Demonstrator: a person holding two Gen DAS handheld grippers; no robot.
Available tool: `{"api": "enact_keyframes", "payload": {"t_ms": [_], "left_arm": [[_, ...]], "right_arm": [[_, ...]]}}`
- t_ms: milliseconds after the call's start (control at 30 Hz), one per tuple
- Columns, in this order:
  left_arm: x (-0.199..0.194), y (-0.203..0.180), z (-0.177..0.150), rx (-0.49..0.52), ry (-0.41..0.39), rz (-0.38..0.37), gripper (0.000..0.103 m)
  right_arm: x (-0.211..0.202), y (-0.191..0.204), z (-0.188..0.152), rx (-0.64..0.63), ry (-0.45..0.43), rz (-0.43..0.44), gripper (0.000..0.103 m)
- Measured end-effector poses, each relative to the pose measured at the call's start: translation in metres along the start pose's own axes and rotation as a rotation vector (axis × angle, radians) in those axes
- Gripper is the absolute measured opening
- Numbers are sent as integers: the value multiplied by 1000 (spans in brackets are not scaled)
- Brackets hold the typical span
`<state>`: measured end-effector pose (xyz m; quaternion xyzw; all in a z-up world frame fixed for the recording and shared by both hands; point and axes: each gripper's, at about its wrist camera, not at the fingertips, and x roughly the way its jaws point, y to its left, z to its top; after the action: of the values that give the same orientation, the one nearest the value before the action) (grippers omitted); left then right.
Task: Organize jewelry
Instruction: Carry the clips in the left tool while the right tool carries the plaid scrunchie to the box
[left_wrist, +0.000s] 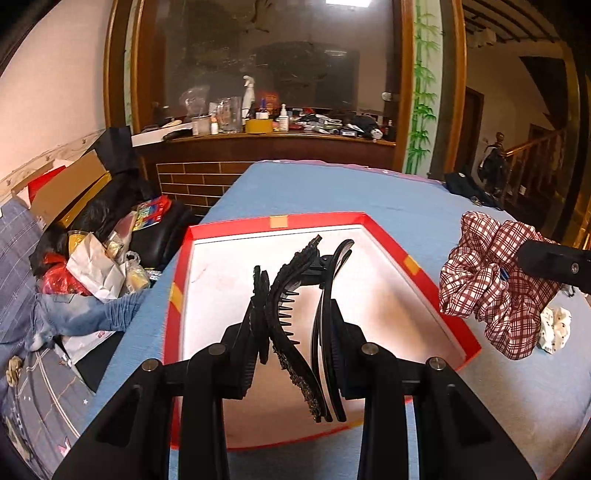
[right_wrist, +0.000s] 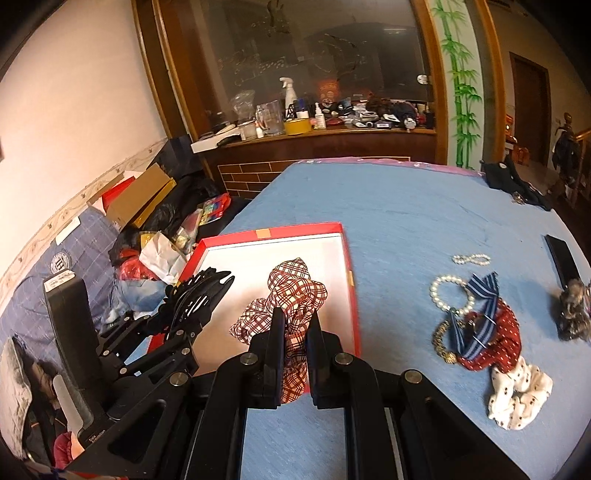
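Blue-clothed tabletop (right_wrist: 406, 221) before a cluttered wooden counter (right_wrist: 325, 138) and a dark glass pane. Near the left edge of the tabletop, a red box lid (left_wrist: 388, 240) with white inside, open side up. Above its white floor, left hand-held gripper (left_wrist: 295, 306), jaws partly closed and clamped on a bundle of black hair clips (left_wrist: 291, 295), one toothed, one studded, tips pointing toward the far edge. Beside it, toward the right edge, right hand-held gripper (right_wrist: 293, 332), jaws narrow and pinched on a red-and-white plaid scrunchie (right_wrist: 291, 295) that bulges out past the fingers, over the near right corner of the box lid. Farther toward the right edge, lying on the cloth: a pearl bracelet (right_wrist: 448, 291), a second small pearl strand (right_wrist: 472, 258), a blue striped bow (right_wrist: 476, 317), a red dotted scrunchie (right_wrist: 498, 347), a white dotted scrunchie (right_wrist: 517, 398), a gold chain bracelet (right_wrist: 441, 343). Hard against the right edge, a dark fuzzy item (right_wrist: 572, 314) and a black flat case (right_wrist: 561, 258). At the far right corner, dark fabric (right_wrist: 509, 181).
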<state>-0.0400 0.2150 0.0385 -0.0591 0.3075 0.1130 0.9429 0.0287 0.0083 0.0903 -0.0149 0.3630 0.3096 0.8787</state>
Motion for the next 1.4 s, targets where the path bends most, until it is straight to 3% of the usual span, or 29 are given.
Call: {"api": "enact_keyframes", "payload": {"t_ms": [333,600,900,1067,1167,1400], "left_arm": [[29,24,18,-20,35,51,32],[65,54,54,-66,99,70,32],[121,61,70,-124,232,57,32],[142,65,68,-166,296,49,32],[145,64,67,-158,298,70,32],[150,68,65,-190,306,35,32]], "right_arm": [[29,13,22,-26,27,-1,12],[70,11,52,-14,65,-21,12],[136,5,80,25,94,-33,12],[168,-1,83,63,114,-35,12],[184,-6,80,97,136,-23,12],[200,-12,69,101,165,-42,12]]}}
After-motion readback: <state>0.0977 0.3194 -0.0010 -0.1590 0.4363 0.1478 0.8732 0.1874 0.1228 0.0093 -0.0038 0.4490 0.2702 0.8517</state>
